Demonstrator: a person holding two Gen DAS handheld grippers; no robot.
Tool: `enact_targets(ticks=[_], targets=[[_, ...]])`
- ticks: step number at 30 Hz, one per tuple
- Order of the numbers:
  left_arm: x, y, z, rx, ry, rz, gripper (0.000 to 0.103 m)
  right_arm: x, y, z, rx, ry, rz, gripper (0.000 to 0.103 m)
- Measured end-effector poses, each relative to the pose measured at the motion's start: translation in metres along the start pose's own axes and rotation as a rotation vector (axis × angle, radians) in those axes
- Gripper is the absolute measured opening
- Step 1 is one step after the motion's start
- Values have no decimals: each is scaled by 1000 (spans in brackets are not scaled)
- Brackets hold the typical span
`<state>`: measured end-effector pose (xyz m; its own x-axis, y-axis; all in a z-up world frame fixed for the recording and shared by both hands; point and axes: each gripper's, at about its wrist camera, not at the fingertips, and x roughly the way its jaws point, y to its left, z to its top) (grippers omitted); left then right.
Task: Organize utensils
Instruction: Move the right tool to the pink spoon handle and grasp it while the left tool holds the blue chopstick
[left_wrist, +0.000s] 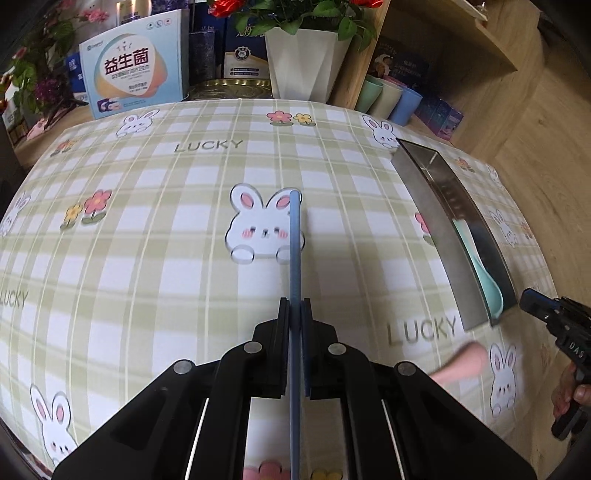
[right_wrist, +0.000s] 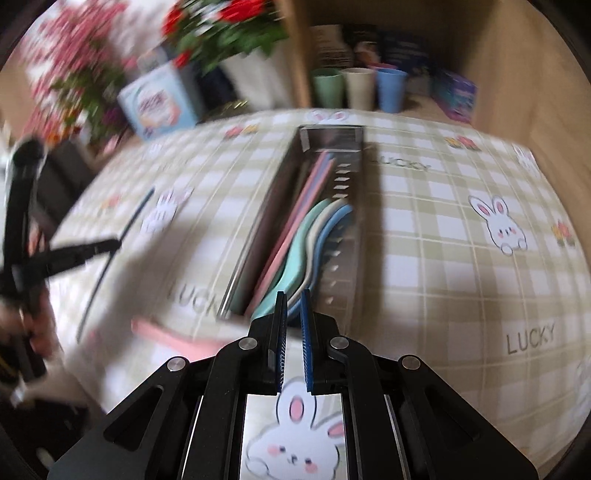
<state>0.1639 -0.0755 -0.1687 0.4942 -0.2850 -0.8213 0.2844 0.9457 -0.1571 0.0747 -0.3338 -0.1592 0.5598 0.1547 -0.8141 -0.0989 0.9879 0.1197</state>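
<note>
Over the checked cloth (left_wrist: 147, 240), I am pinching the blue chopstick (left_wrist: 294, 240) in my left claw (left_wrist: 295, 306), keeping it level toward the steel tray (left_wrist: 436, 229) at right; my right claw (right_wrist: 293, 295) is closed, empty.

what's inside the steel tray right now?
Steel tray holds pink flat handles along its left side, plus mint, cream and blue spoons nested together. Their near ends are hidden behind the right gripper.

Spoons (right_wrist: 314, 243) in tray (right_wrist: 354, 206) on tablecloth (right_wrist: 443, 258)
</note>
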Motion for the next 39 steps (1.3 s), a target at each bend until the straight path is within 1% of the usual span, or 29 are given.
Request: enact_targets(ticks=[3, 5, 8, 10, 11, 12, 13, 14, 16, 22, 24, 28, 32, 35, 39], targets=[[-6, 4, -11, -3, -8, -4, 6, 0, 18, -7, -112, 36, 5, 8], [-10, 7, -17, -9, -9, -13, 6, 2, 36, -14, -223, 73, 3, 8], [-13, 10, -25, -11, -11, -26, 6, 6, 56, -21, -335, 111, -3, 9], [-14, 12, -28, -15, -11, -37, 6, 10, 68, -23, -394, 137, -9, 15], [-16, 13, -30, -15, -13, -42, 6, 10, 71, -24, -413, 142, -12, 27], [-17, 13, -30, -16, -15, -47, 6, 10, 77, -25, -444, 143, -12, 41], [-18, 13, -31, -15, -20, -51, 6, 10, 81, -26, -467, 140, -11, 44], [-21, 14, -32, -15, -26, -56, 6, 11, 88, -27, -507, 143, -18, 44], [-24, 16, -34, -20, -34, -64, 6, 16, 95, -26, -541, 164, -39, 44], [-32, 24, -36, -45, -51, -78, 6, 34, 102, -26, -577, 219, -84, 44], [-35, 28, -37, -53, -57, -79, 6, 38, 103, -26, -583, 223, -104, 44], [-38, 35, -41, -71, -60, -81, 6, 43, 101, -22, -556, 241, -125, 43], [-38, 40, -43, -87, -61, -84, 6, 48, 103, -22, -566, 250, -156, 43], [-39, 42, -42, -89, -63, -87, 6, 49, 102, -20, -540, 256, -164, 43], [-41, 42, -42, -91, -67, -91, 6, 49, 102, -18, -514, 265, -182, 38]])
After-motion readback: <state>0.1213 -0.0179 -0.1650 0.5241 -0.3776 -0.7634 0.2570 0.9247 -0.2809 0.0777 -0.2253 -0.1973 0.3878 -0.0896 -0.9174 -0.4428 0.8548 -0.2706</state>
